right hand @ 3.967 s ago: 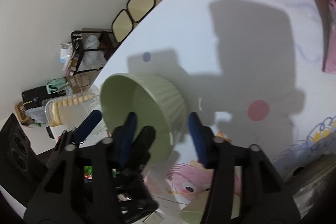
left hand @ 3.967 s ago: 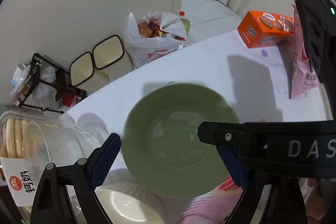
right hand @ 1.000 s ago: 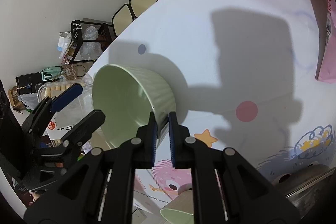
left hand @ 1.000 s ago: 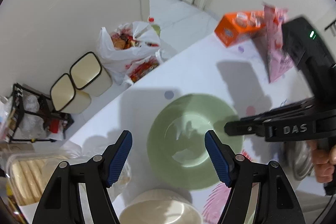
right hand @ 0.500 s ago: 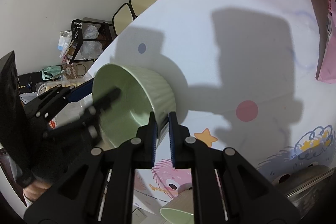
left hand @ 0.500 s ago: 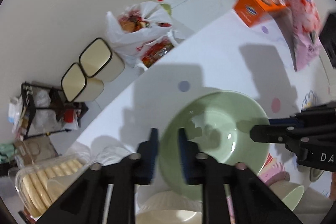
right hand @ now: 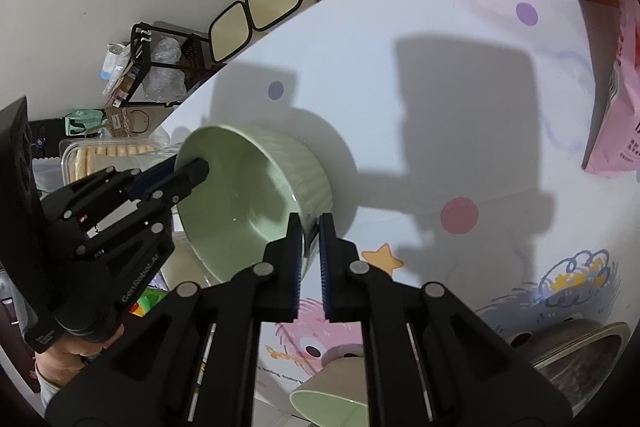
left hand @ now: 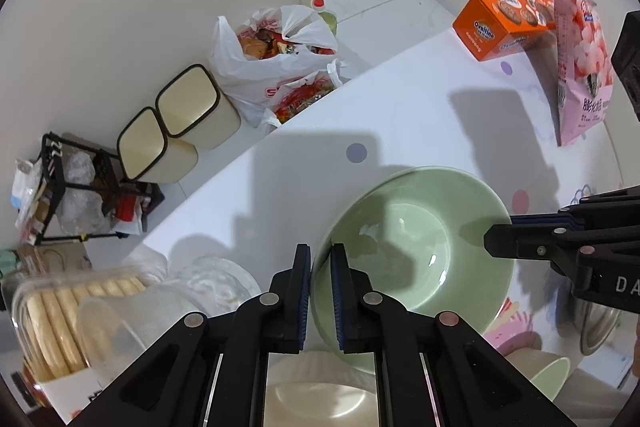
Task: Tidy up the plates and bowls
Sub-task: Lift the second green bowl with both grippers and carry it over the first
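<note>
Left gripper: I see it pointing straight down, jaws pinched on the near-left rim of the green bowl.
Right gripper: it tilts steeply down, jaws clamped on the opposite rim of the same bowl; in the left view it enters from the right.
Bowl: it sits on the white table, gripped on both sides, tipped in the right view so its ribbed wall shows.
Bowls counted: I count three; the green bowl, a cream bowl under the left gripper, and a small green one at the lower right.
Other items: one orange box, one pink bag, two bins on the floor.
Change: a second ago the left jaws stood wide beside the bowl; now I find them shut on its rim. The right grip is unchanged.
</note>
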`<state>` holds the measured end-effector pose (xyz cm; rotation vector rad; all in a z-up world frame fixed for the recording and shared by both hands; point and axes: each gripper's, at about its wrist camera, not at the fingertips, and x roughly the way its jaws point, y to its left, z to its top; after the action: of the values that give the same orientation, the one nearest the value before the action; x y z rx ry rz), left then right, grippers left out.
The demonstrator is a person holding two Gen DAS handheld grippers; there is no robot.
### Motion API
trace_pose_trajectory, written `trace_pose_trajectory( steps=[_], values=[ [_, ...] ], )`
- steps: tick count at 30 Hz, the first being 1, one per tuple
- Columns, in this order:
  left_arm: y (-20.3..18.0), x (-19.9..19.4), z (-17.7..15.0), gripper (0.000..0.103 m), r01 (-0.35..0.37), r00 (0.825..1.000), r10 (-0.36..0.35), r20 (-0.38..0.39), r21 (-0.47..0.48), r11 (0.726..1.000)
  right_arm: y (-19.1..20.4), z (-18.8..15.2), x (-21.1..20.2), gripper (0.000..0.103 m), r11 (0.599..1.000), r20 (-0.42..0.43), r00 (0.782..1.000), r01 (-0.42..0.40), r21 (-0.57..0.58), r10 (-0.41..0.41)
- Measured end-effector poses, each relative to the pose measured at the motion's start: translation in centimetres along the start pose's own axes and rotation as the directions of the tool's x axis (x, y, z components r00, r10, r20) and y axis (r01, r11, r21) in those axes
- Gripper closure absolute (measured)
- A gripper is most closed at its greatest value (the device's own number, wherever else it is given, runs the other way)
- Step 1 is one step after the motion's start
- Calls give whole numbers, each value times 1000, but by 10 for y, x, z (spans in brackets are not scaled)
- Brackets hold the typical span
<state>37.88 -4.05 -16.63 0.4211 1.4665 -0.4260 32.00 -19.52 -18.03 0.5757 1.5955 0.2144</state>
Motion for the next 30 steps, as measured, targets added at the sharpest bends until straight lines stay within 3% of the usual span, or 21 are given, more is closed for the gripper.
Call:
trace_pose_trajectory(
  steps=[20, 30],
  values=[
    [-16, -30, -18, 95, 31, 998, -31, 46, -10, 999, 0, -19, -23, 93, 1000, 1, 1000, 4, -26, -4],
    [-44, -70, -48, 96, 20, 993, -19, 119, -12, 1000, 4, -47, -55, 93, 997, 30, 999, 27, -68, -25]
  ],
)
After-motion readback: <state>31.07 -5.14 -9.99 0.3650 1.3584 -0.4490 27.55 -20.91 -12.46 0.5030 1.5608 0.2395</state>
